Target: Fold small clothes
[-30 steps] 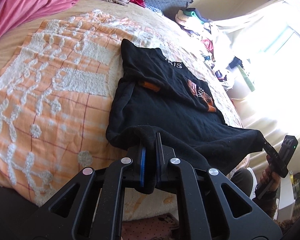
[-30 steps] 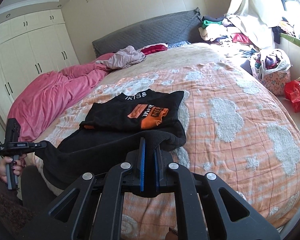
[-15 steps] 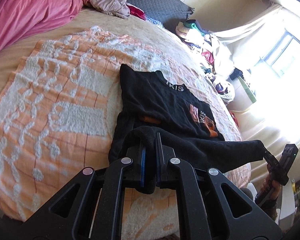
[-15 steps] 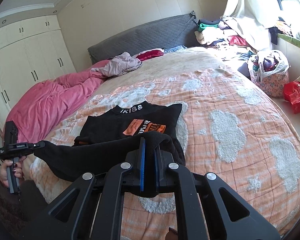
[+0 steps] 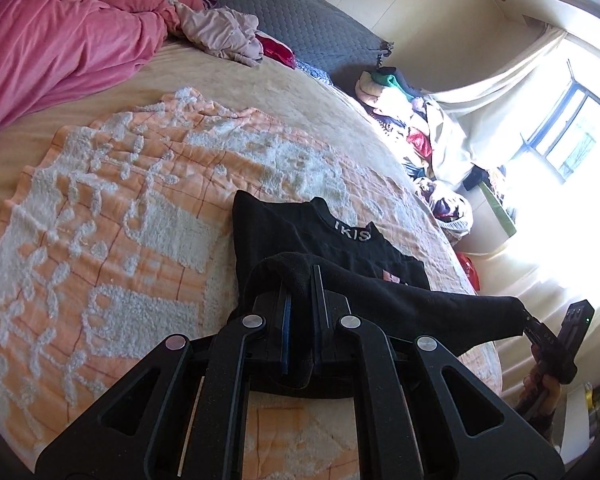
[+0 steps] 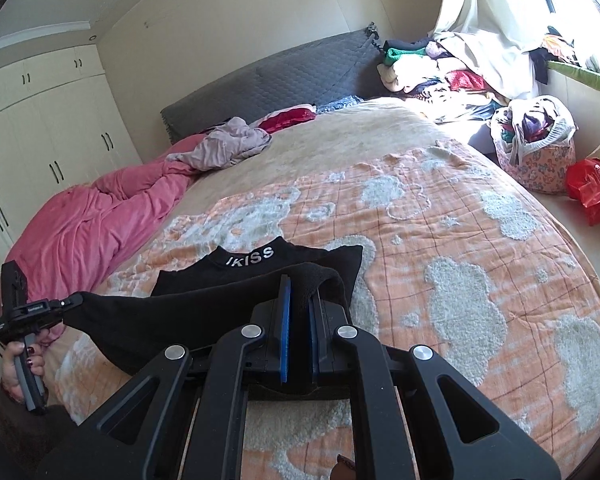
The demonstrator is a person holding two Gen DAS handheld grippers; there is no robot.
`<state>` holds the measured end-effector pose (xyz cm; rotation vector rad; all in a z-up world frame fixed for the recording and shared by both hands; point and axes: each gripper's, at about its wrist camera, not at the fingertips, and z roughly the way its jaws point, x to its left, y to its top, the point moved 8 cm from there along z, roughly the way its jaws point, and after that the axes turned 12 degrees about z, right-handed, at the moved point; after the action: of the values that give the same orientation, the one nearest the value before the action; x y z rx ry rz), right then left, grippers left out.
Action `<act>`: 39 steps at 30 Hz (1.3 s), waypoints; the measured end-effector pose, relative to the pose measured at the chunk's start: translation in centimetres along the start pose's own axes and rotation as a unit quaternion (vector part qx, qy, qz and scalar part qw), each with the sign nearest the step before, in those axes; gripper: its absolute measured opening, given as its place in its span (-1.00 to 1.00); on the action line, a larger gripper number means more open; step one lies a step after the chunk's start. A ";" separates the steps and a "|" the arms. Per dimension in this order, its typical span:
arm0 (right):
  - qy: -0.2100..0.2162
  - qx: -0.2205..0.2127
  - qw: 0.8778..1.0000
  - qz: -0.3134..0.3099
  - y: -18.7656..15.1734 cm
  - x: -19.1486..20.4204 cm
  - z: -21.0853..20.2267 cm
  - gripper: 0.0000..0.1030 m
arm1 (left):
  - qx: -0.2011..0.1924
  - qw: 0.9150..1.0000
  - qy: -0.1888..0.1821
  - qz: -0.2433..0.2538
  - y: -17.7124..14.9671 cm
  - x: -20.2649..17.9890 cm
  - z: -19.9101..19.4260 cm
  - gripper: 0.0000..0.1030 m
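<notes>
Both grippers are clamped on the hem of the black top (image 5: 340, 248), one corner each: left gripper (image 5: 302, 320) pinches the corner in front of its own cam, and right gripper (image 6: 298, 328) does the same on the other side, w/ the hem pulled into a taut band between them. Vs. a sec ago, the hem has travelled fwd over the garment: the orange chest print that showed clearly before is now nearly covered, only a sliver peeks out in the left cam, and the white collar lettering (image 6: 250, 258) sits just beyond the raised edge. The top itself hasn't slid; its upper half lies flat on the orange-and-white blanket (image 6: 480, 240) near the foot of the bed, collar pointing toward the grey headboard (image 6: 268, 80). So this reads as the bottom-to-top fold, roughly past the halfway pt. Prob. next: keep carrying the hem to the collar line, lower it level, then let go w/ both sides together. Risk: the band sags slightly in the middle, so a crease or skewed edge could form if one side lands first.
</notes>
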<state>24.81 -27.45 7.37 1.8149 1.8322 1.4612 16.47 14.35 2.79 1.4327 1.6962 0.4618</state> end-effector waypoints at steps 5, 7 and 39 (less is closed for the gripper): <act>-0.005 0.009 1.000 0.012 1.3 -0.3 2.6 -0.87 | -0.001 1.000 0.015 0.001 1.3 0.7 1.8 -0.96; -0.010 0.011 1.000 0.015 1.8 -0.4 3.7 -0.87 | 0.000 1.000 0.019 -0.001 1.8 1.1 2.7 -0.96; -0.079 -0.009 0.995 -0.053 1.3 -1.8 9.6 -0.10 | 0.016 0.995 0.054 0.078 2.3 -0.2 7.3 -0.37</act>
<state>32.96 -24.50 2.57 1.7426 1.8011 1.2556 23.59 13.08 0.36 1.5958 1.6880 0.6104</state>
